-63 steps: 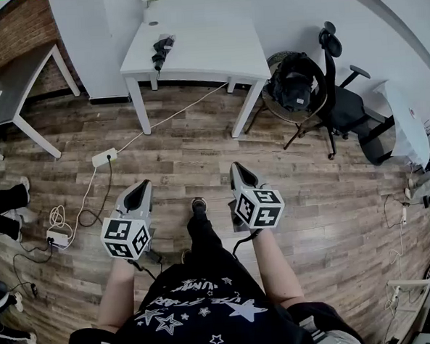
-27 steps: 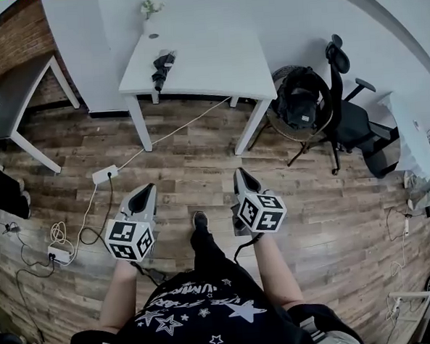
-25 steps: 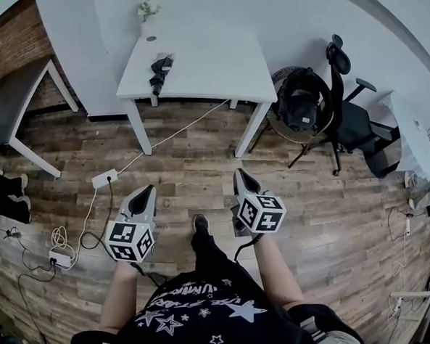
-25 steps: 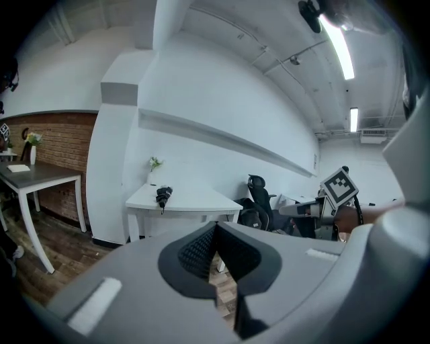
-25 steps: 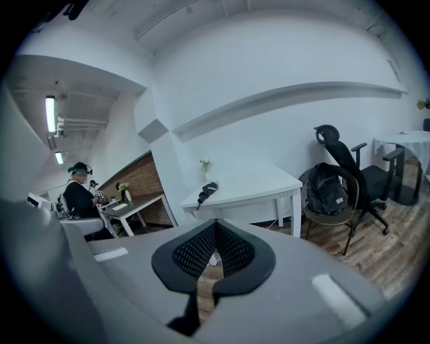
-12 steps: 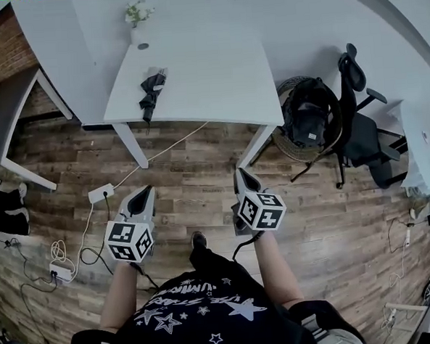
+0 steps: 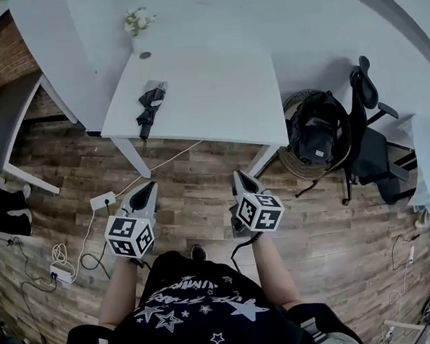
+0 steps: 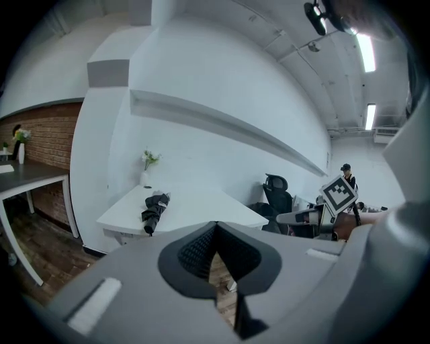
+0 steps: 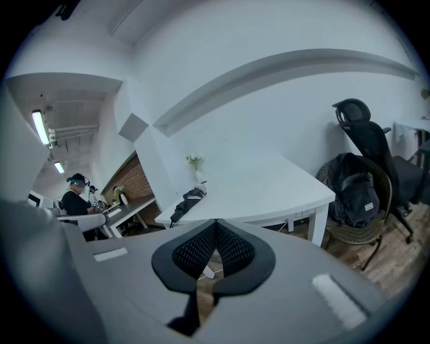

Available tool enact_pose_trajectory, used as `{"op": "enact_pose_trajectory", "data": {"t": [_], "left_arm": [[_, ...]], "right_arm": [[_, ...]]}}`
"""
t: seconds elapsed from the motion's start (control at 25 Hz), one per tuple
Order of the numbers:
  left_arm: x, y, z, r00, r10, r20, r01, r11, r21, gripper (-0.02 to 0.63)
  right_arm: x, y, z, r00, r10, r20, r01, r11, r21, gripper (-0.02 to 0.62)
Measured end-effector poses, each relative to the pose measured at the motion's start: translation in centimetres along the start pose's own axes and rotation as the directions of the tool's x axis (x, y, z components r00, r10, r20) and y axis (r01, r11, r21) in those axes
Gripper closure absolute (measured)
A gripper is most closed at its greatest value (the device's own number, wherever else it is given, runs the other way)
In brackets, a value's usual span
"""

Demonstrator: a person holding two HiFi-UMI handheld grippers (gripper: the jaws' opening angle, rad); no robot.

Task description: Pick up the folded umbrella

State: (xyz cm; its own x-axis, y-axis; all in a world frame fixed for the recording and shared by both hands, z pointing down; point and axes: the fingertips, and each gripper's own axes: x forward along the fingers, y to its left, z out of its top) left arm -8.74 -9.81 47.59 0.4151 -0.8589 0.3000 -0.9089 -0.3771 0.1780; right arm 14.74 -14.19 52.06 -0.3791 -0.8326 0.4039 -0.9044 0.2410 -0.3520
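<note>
A black folded umbrella point(image 7: 149, 108) lies near the left front edge of a white table point(image 7: 217, 95), its tip over the edge. It also shows in the left gripper view, umbrella point(image 8: 154, 211), and in the right gripper view, umbrella point(image 9: 186, 203). My left gripper point(image 7: 150, 187) and right gripper point(image 7: 238, 177) are held over the wooden floor short of the table, both pointing toward it. Both are shut with nothing in them. In their own views the left gripper point(image 8: 215, 232) and right gripper point(image 9: 216, 228) show pads pressed together.
A small vase with flowers point(image 7: 138, 25) stands at the table's back left. A black office chair point(image 7: 369, 133) and a basket with a dark bag point(image 7: 316, 134) stand to the right. A power strip and cables point(image 7: 100, 202) lie on the floor at left. A dark desk point(image 7: 1, 122) stands by the brick wall.
The table and umbrella have come nearer and larger in the head view as I walked toward them. Both grippers kept their pose, still shut.
</note>
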Motion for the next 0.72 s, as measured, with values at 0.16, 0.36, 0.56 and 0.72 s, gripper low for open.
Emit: {"op": "enact_pose_trajectory", "data": {"t": [0.16, 0.36, 0.56, 0.72], "left_arm": [[0.8, 0.3, 0.7, 1.0, 0.013, -0.008, -0.013, 1.0, 0.005, 0.601], [2.7, 1.7, 1.2, 1.0, 0.019, -0.012, -0.019, 1.0, 0.002, 0.601], [5.8, 3.6, 1.8, 0.999, 0.019, -0.026, -0.019, 1.0, -0.012, 0.601], [8.7, 5.4, 2.0, 0.999, 0.01, -0.046, -0.011, 1.0, -0.025, 0.601]], "right_arm": [[0.6, -0.2, 0.2, 1.0, 0.017, -0.01, -0.017, 1.0, 0.007, 0.578], [2.0, -0.8, 0.8, 1.0, 0.008, -0.009, -0.008, 1.0, 0.013, 0.578], [4.2, -1.7, 1.8, 1.0, -0.016, -0.011, 0.016, 1.0, 0.008, 0.578], [6.7, -2.3, 3.0, 0.999, -0.03, -0.024, 0.029, 0.999, -0.012, 0.578]]}}
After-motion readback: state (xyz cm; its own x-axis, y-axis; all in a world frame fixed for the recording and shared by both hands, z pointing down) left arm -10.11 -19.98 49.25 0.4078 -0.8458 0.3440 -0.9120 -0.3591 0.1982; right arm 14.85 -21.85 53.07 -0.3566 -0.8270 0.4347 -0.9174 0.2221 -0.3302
